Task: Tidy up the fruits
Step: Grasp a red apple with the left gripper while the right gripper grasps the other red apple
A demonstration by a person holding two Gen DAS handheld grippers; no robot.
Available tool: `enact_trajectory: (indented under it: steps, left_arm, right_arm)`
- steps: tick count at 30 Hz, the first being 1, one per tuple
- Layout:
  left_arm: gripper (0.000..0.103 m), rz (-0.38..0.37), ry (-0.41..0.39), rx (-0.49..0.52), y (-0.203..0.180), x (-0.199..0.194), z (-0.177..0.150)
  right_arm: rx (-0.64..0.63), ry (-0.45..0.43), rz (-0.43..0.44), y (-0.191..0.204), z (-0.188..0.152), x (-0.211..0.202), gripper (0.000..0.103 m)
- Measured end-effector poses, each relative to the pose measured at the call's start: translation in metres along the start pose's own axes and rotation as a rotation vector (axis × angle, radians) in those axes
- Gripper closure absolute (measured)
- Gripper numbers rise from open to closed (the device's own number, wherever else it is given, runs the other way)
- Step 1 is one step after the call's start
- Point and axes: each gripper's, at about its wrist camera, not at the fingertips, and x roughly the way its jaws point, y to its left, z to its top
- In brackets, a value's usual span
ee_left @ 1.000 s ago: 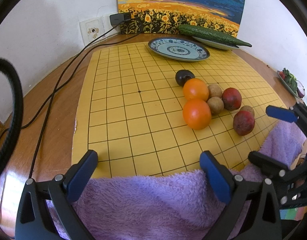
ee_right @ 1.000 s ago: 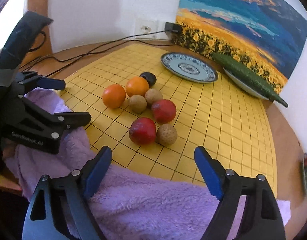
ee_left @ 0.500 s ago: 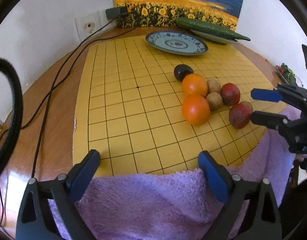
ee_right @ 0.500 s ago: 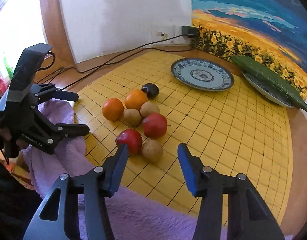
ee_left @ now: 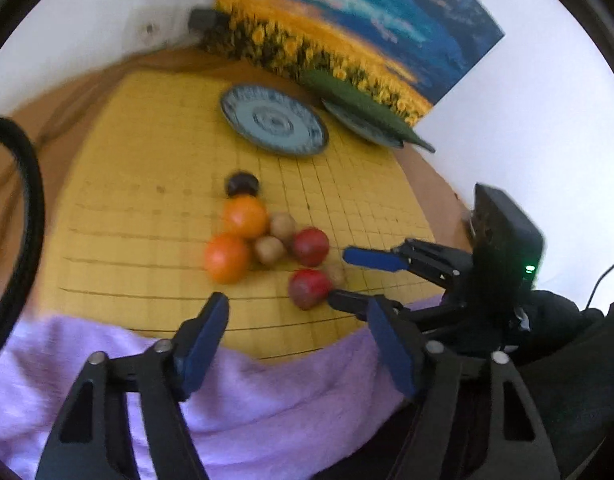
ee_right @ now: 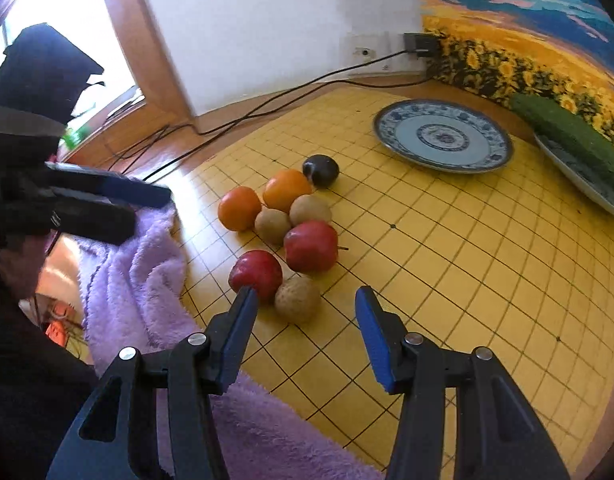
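Note:
A cluster of fruit lies on the yellow grid board (ee_right: 447,248): two oranges (ee_right: 239,208) (ee_right: 287,189), a dark plum (ee_right: 320,170), two red apples (ee_right: 311,246) (ee_right: 255,270) and three brown round fruits (ee_right: 297,299). My right gripper (ee_right: 303,306) is open, its fingers just short of the nearest brown fruit and the near apple. It also shows in the left wrist view (ee_left: 339,278), beside the near apple (ee_left: 307,288). My left gripper (ee_left: 297,328) is open and empty above the purple towel (ee_left: 235,400). An empty blue-patterned plate (ee_right: 443,134) stands at the back.
A second plate (ee_right: 579,176) with a green cucumber (ee_right: 571,132) sits at the back right, before a sunflower painting (ee_right: 527,32). Black cables (ee_right: 235,120) run over the wooden table to a wall socket. The left wrist view is motion-blurred.
My right gripper has moved forward and down to the near brown fruit and apple, its jaws narrower than a second ago. My left gripper has swung right, rising and tilting.

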Motion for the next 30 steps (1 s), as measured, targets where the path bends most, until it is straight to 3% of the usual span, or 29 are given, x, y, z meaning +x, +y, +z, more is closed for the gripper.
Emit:
enact_trajectory:
  steps: [1,6,10,14,16,22,28,30]
  left_arm:
    - [0.045,-0.012,0.029,-0.015,-0.002,0.011,0.001]
    - [0.059,-0.027,0.127,-0.048,-0.003,0.041,-0.002]
    - [0.063,-0.023,0.114,-0.044,-0.006,0.044,0.003]
    - [0.066,0.007,0.105,-0.013,-0.009,0.048,0.004]
    - [0.074,0.021,0.093,-0.017,-0.007,0.048,0.003]
    - [0.074,-0.028,0.073,-0.065,0.002,0.046,0.001]
    - [0.074,-0.004,0.059,-0.045,0.001,0.040,-0.003]
    - [0.074,0.006,0.048,-0.039,0.002,0.035,-0.005]
  right_arm:
    - [-0.007,-0.003,0.002,0.000,0.001,0.000,0.053]
    - [-0.016,0.004,0.054,-0.002,-0.001,0.001,0.067]
    - [-0.017,0.018,0.058,-0.001,-0.003,0.001,0.077]
    - [-0.011,0.025,0.029,-0.001,-0.003,0.002,0.077]
    - [-0.007,0.023,0.018,-0.001,-0.004,0.001,0.077]
    - [-0.023,0.022,-0.015,0.005,-0.004,0.000,0.077]
    - [-0.075,0.040,-0.061,0.014,-0.006,0.001,0.077]
    - [-0.084,0.053,-0.064,0.014,-0.006,0.002,0.071]
